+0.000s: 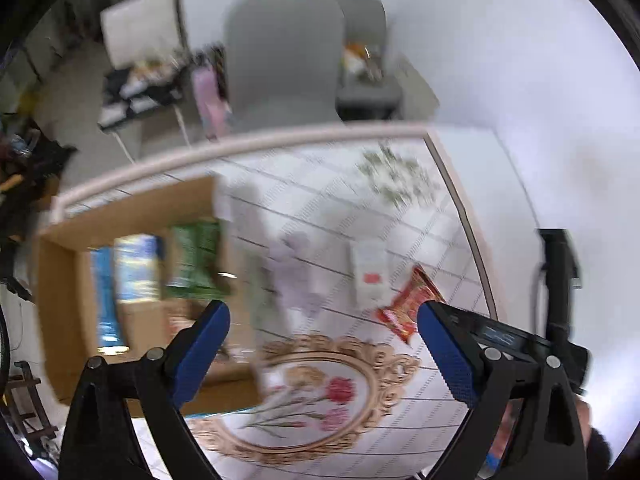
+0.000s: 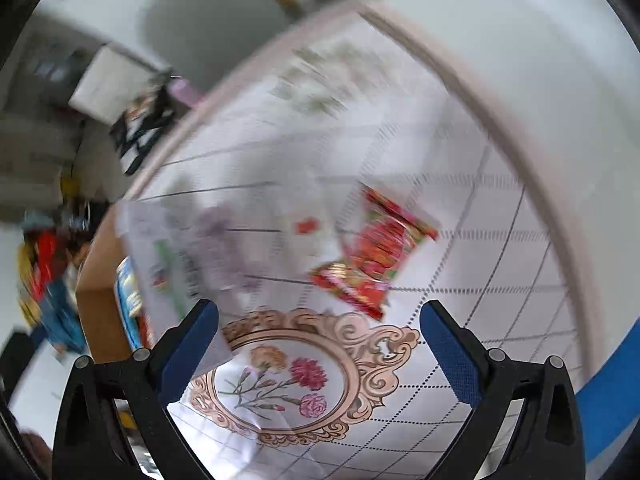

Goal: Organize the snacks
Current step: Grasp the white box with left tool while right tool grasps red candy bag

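Observation:
A cardboard box (image 1: 64,296) stands on the left of the table and holds blue packets (image 1: 134,268) and a green packet (image 1: 196,260). On the patterned tablecloth lie a red snack packet (image 1: 408,306), a white packet with a red mark (image 1: 370,276) and a pale purple packet (image 1: 294,276). My left gripper (image 1: 324,340) hovers open above the cloth with nothing between its fingers. In the right wrist view the red snack packet (image 2: 374,252) lies just ahead of my open, empty right gripper (image 2: 320,340). The box (image 2: 98,280) sits at the left there.
A grey chair (image 1: 284,56) stands beyond the table's far edge, with a cluttered white chair (image 1: 140,28) further left. The right gripper's black body (image 1: 560,280) shows at the right of the left wrist view. A floral oval print (image 2: 288,376) marks the cloth.

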### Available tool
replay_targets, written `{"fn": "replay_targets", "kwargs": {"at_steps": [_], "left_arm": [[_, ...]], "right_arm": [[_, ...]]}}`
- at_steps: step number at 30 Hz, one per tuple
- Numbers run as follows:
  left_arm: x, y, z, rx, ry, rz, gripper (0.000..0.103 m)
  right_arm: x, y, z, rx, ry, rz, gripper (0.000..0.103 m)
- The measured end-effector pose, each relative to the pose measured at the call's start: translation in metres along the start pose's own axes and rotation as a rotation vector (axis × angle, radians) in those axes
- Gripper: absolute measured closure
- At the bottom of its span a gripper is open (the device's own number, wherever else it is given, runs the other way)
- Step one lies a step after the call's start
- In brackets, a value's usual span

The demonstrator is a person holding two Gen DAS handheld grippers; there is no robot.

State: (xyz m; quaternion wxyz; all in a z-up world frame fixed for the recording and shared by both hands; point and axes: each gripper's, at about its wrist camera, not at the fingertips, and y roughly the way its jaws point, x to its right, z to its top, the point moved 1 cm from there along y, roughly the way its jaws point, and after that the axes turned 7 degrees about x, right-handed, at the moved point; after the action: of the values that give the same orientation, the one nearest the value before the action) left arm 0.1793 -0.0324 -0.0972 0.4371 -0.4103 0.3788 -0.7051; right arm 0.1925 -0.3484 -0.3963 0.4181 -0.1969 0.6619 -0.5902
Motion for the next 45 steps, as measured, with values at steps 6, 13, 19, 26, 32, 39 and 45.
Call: {"fn": "replay_targets", "kwargs": {"at_steps": [6, 13, 19, 26, 32, 39, 45], "left_arm": [[0.031, 0.106, 0.000, -0.214, -0.004, -0.004, 0.007], [0.030, 0.165, 0.000, -0.321, -0.082, 0.009, 0.007], [0.058, 0.220, 0.002, -0.387, -0.038, 0.036, 0.007], [0.073, 0.267, -0.005, -0.450, 0.003, 0.109, 0.006], [0.083, 0.275, -0.007, -0.441, 0.039, 0.167, 0.000], [0.082, 0.280, -0.005, -0.438, -0.010, 0.197, 0.000], [0.075, 0.261, 0.000, -0.389, 0.009, 0.211, 0.051]], "right_arm": [[0.035, 0.082, 0.019, -0.133, 0.157, 0.036, 0.031], [0.037, 0.088, 0.028, -0.095, 0.026, -0.063, 0.049], [0.055, 0.068, 0.041, -0.016, -0.130, -0.225, 0.051], [0.064, 0.066, 0.053, -0.010, -0.135, -0.226, 0.052], [0.078, 0.058, 0.048, -0.023, -0.119, -0.201, 0.052], [0.089, 0.054, 0.046, -0.035, -0.101, -0.173, 0.052], [0.082, 0.057, 0.063, -0.025, -0.102, -0.181, 0.052]]}}
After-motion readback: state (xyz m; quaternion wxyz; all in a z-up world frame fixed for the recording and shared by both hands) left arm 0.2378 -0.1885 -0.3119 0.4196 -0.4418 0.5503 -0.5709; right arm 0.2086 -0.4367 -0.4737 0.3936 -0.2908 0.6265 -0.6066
